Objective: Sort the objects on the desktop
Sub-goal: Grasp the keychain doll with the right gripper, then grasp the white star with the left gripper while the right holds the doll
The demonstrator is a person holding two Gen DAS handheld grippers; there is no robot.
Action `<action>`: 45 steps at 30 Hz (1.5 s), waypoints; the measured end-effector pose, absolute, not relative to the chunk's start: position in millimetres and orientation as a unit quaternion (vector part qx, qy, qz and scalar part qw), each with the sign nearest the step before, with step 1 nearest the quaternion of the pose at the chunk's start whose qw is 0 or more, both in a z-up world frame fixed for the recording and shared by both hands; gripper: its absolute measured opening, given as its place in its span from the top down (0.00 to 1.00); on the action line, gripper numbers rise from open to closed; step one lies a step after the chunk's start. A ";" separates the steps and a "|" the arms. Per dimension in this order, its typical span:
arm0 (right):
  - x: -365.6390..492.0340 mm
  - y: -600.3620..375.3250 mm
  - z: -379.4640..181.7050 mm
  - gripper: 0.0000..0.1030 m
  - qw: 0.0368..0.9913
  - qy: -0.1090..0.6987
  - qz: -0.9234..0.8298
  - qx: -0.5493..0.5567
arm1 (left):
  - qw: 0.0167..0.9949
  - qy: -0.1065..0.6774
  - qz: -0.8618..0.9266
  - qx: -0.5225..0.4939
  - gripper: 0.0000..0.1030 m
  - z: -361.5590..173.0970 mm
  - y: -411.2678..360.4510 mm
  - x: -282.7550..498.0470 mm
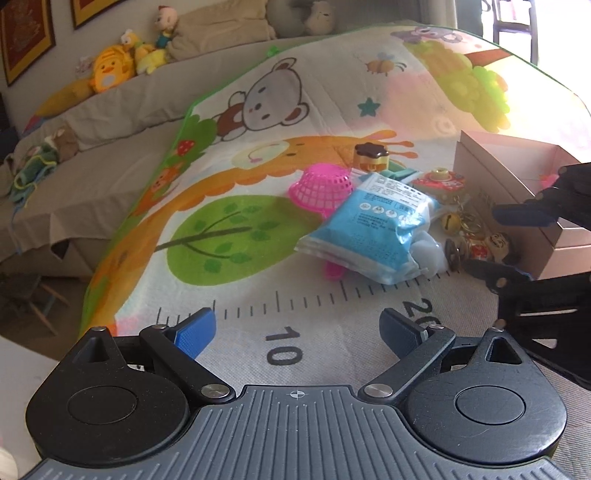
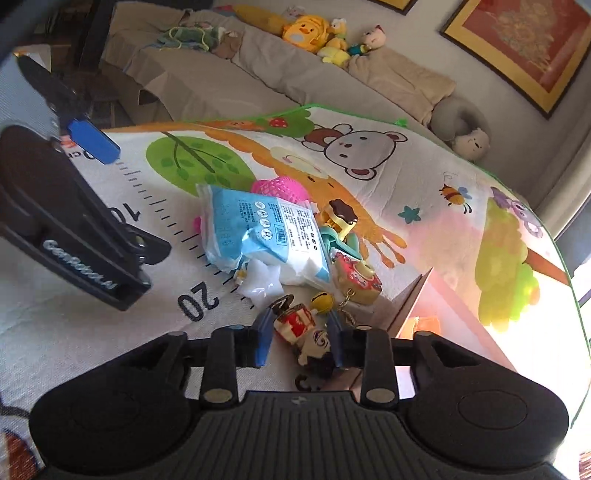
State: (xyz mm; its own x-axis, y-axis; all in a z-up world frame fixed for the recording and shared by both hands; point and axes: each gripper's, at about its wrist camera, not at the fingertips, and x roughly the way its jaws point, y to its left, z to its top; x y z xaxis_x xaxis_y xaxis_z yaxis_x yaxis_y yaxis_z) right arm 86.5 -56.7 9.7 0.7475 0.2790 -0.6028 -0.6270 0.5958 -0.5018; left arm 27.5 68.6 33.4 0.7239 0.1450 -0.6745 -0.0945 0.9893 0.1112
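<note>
A pile of small objects lies on the cartoon mat (image 1: 258, 258): a blue tissue pack (image 1: 373, 225) (image 2: 258, 229), a pink basket (image 1: 321, 186) (image 2: 280, 188), a chocolate-topped toy (image 1: 371, 155) (image 2: 341, 216), a red toy camera keychain (image 1: 437, 182) (image 2: 356, 277), a gold bell (image 1: 451, 221) (image 2: 322, 302) and a doll keychain (image 1: 487, 245) (image 2: 306, 332). My right gripper (image 2: 301, 338) has its jaws on both sides of the doll keychain; it also shows in the left wrist view (image 1: 513, 243). My left gripper (image 1: 297, 332) is open and empty, short of the pile.
An open pinkish cardboard box (image 1: 517, 177) (image 2: 413, 299) stands right of the pile. A sofa with plush toys (image 1: 110, 70) (image 2: 306, 31) runs behind the mat. The left gripper's body shows in the right wrist view (image 2: 74, 221).
</note>
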 end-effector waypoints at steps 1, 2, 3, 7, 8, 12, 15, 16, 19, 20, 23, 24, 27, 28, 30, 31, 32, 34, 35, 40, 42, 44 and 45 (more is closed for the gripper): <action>94.0 -52.5 7.7 0.58 0.857 0.250 0.264 -0.365 | 0.928 0.366 0.065 0.032 0.04 33.8 71.5 27.0; 100.9 -49.7 6.1 0.58 0.854 0.263 0.267 -0.361 | 0.928 0.365 0.064 0.030 0.04 33.9 73.0 26.8; 106.5 -48.2 4.5 0.59 0.850 0.280 0.273 -0.353 | 0.928 0.365 0.063 0.028 0.04 34.0 73.9 26.6; 107.5 -55.1 7.2 0.62 0.848 0.314 0.292 -0.313 | 0.930 0.363 0.055 0.023 0.04 34.0 73.8 24.9; 101.9 -59.4 9.6 0.63 0.846 0.322 0.302 -0.300 | 0.930 0.362 0.053 0.021 0.04 34.0 73.6 24.5; 62.3 -80.2 15.0 0.64 0.836 0.336 0.339 -0.270 | 0.935 0.355 0.027 0.005 0.04 33.2 68.9 21.4; 33.1 -103.9 15.5 0.64 0.843 0.331 0.333 -0.263 | 0.936 0.352 -0.003 0.000 0.04 31.6 58.6 20.5; 26.4 -114.2 15.1 0.64 0.848 0.330 0.324 -0.260 | 0.936 0.351 -0.017 0.000 0.04 30.4 52.1 21.0; 15.5 -145.6 10.7 0.64 0.874 0.319 0.259 -0.257 | 0.935 0.350 -0.054 0.002 0.18 27.9 32.1 27.1; 16.0 -158.3 10.3 0.64 0.883 0.323 0.243 -0.241 | 0.933 0.354 -0.064 -0.001 0.25 27.1 26.9 30.8; 19.0 -196.8 15.3 0.63 0.904 0.332 0.211 -0.167 | 0.927 0.369 -0.070 -0.013 0.28 21.1 8.8 51.4; 19.3 -207.2 17.7 0.62 0.911 0.331 0.200 -0.146 | 0.926 0.372 -0.059 -0.011 0.28 18.3 3.7 59.6; 19.1 -231.9 23.6 0.54 0.927 0.320 0.171 -0.096 | 0.925 0.379 -0.024 -0.006 0.28 12.9 -4.1 79.3; 18.8 -237.8 24.4 0.49 0.930 0.317 0.165 -0.085 | 0.926 0.378 -0.014 -0.001 0.28 12.3 -5.9 83.9; 17.3 -248.8 23.4 0.46 0.935 0.311 0.156 -0.065 | 0.926 0.379 0.000 0.008 0.31 11.9 -6.3 92.0; 17.1 -252.9 22.1 0.44 0.936 0.311 0.153 -0.056 | 0.926 0.378 0.004 0.010 0.33 12.6 -6.8 94.3; 16.6 -256.5 20.4 0.44 0.937 0.312 0.152 -0.048 | 0.926 0.378 0.005 0.014 0.42 13.5 -7.5 95.1; 17.5 -262.0 16.0 0.43 0.935 0.319 0.153 -0.032 | 0.925 0.379 0.007 0.025 0.59 16.4 -8.8 92.5; 18.4 -263.9 14.2 0.43 0.934 0.322 0.155 -0.024 | 0.925 0.378 0.006 0.028 0.59 17.6 -8.5 88.8; 14.9 -263.9 10.1 0.38 0.923 0.339 0.183 -0.017 | 0.922 0.385 -0.026 0.025 0.59 18.3 -4.0 56.4; 13.3 -259.8 8.7 0.38 0.919 0.343 0.194 -0.021 | 0.919 0.391 -0.050 0.017 0.59 19.2 -2.0 37.6; 12.3 -255.1 7.8 0.38 0.916 0.345 0.202 -0.019 | 0.916 0.395 -0.073 0.013 0.59 20.5 -1.3 19.8; 11.9 -252.5 7.7 0.38 0.916 0.344 0.207 -0.020 | 0.914 0.397 -0.087 0.007 0.59 21.0 -1.3 7.3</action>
